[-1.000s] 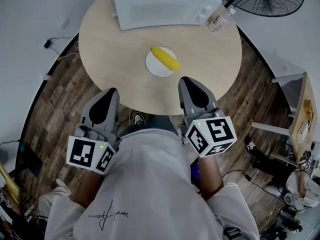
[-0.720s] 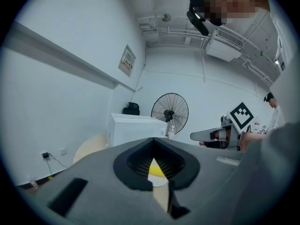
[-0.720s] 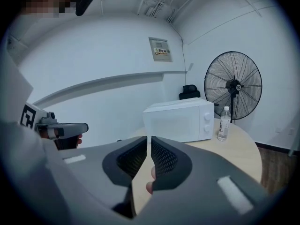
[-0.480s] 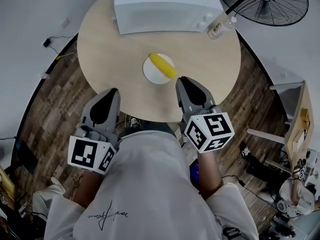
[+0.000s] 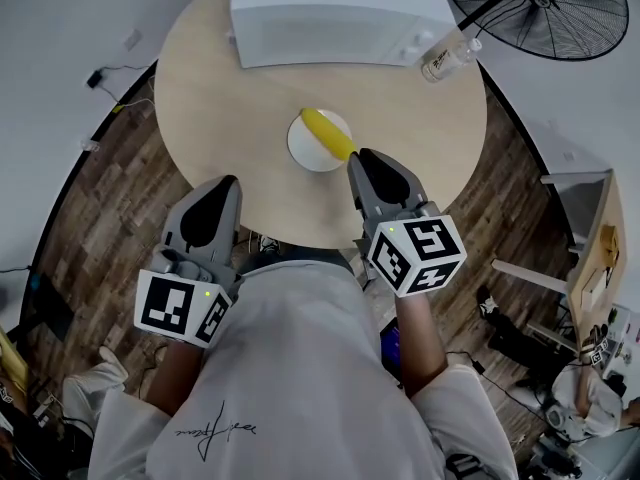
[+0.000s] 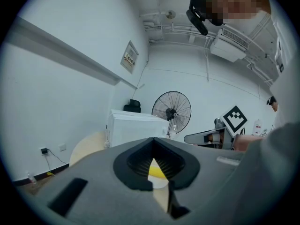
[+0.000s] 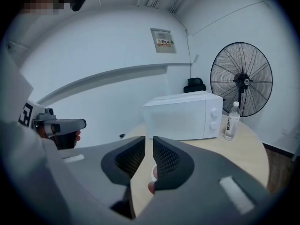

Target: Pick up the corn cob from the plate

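Yellow corn cob (image 5: 328, 133): on plate (image 5: 303, 150) | right gripper (image 5: 362, 160): now closer, jaws just opening a crack, empty | left gripper (image 5: 225, 182): clenched, empty | grab comes next

The left gripper (image 5: 226, 182) and right gripper (image 5: 356, 158) are grey shells with black ribbed pads (image 7: 166, 159), each bearing a cube (image 5: 415, 253) of black-and-white square markers with a green light. The shirt (image 5: 290, 368) is white, short-sleeved, with a black scrawl.

A round pale wooden table (image 5: 220, 118) bearing a white microwave (image 5: 330, 13) is set on dark plank flooring (image 5: 110, 198), flanked by a black pedestal fan (image 5: 545, 8) and white walls (image 6: 56, 93).
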Motion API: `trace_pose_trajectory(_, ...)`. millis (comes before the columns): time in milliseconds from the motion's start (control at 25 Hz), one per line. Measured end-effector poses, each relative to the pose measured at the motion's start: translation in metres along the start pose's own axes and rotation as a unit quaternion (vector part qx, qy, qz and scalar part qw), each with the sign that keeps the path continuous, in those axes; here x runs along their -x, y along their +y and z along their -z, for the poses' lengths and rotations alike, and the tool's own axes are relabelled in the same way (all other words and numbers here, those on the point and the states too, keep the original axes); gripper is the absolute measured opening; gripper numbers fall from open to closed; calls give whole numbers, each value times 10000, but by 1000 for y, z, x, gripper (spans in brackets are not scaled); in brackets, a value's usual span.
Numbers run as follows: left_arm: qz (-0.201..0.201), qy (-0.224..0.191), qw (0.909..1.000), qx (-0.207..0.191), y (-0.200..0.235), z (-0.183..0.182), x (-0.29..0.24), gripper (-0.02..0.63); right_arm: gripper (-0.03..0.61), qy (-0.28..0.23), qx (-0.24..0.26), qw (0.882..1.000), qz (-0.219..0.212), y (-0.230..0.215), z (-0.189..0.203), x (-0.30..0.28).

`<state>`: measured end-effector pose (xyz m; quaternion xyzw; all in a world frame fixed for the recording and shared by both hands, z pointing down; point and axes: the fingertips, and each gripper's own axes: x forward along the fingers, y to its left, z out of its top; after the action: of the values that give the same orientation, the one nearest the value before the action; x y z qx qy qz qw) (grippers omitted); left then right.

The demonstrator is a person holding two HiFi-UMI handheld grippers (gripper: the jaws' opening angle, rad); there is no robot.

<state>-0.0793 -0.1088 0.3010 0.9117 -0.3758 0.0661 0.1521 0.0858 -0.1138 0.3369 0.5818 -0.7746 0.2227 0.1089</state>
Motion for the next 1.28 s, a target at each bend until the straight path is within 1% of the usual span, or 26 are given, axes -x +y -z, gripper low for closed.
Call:
trace_pose_trajectory(640,-44,182,9998,72,9,4,-18,-8,78,346,72,9992,-164,-13,8,-35)
trace_pose_trajectory(1280,-105,288,9994,160,16,8,-31,-8,97,746,97,9970,-166,-31,25,-62)
